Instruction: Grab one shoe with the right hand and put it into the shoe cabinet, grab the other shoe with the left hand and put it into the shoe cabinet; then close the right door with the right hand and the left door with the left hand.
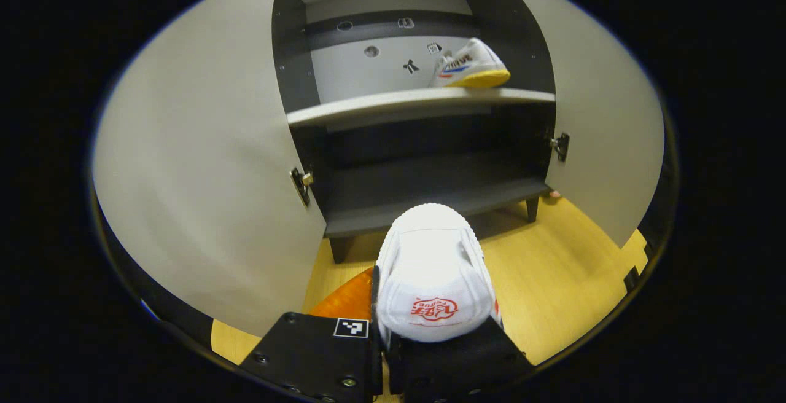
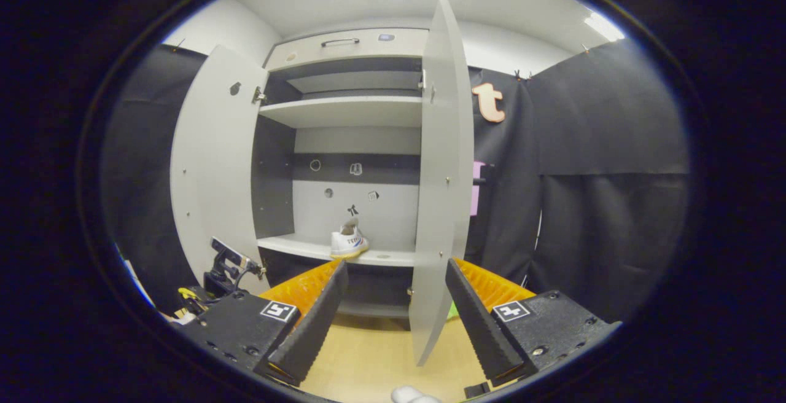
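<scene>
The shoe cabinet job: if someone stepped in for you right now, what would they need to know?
Left gripper: shut on the second shoe, held low in front of the open shoe cabinet.
Right gripper: open, holding nothing, facing the edge of the right door.
Done: first shoe sits on the middle shelf, right side.
Left: put the held shoe into the cabinet, then close the right door with the right gripper and the left door with the left. Both doors stand wide open.
</scene>
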